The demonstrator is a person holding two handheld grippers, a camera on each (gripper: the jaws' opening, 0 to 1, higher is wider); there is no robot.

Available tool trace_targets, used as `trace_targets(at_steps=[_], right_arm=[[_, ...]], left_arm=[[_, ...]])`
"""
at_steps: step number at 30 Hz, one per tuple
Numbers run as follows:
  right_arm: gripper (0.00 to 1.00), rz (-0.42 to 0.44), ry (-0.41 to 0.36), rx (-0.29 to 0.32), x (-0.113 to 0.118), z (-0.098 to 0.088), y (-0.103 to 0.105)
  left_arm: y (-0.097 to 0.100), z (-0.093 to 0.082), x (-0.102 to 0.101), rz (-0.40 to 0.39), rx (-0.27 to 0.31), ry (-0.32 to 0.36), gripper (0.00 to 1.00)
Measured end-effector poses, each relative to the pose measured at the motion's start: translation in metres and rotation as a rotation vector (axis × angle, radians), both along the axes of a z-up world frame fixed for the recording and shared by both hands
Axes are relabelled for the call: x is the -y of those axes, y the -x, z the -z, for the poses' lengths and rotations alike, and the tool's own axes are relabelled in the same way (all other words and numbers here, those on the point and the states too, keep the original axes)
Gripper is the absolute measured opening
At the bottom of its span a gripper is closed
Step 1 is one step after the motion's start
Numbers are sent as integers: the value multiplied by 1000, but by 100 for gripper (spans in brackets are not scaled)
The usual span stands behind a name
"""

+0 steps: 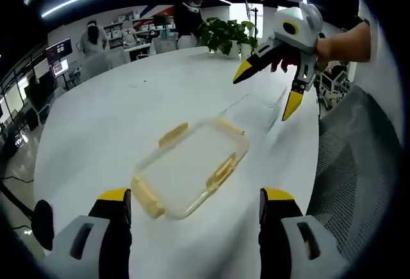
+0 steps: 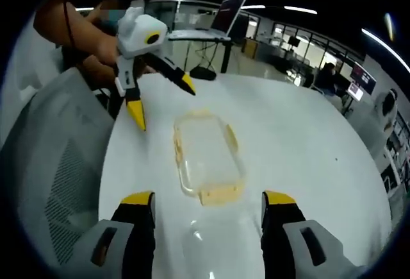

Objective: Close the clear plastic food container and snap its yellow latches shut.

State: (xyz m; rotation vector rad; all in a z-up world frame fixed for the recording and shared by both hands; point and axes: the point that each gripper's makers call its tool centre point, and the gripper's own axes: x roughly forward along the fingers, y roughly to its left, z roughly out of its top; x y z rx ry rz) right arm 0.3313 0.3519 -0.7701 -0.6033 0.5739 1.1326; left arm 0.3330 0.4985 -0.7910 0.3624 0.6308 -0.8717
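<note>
Left gripper view: container point(image 1: 191, 169) centre frame on white table point(image 1: 115, 118), left gripper point(image 1: 195, 208) jaws released; right gripper point(image 1: 269, 93) upper right, jaws released.

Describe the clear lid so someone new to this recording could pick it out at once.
Start from the big white table. Near its middle lies the clear lid, a flat rounded rectangle. Its yellow latches along the edges set it apart from the plain, latchless clear container base lying just beyond it, nearer the potted plant.
</note>
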Motion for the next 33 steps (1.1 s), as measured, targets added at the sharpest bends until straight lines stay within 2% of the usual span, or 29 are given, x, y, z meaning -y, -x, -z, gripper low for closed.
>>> trace_targets(at_steps=[14,33], right_arm=[[66,-45,55,-12,-8,3,-8],[65,-106,147,-43,-11,19,-14]], left_arm=[[-3,7,-4,75,-14,-68,80],[-15,14,-12,184,-17,-168,77]])
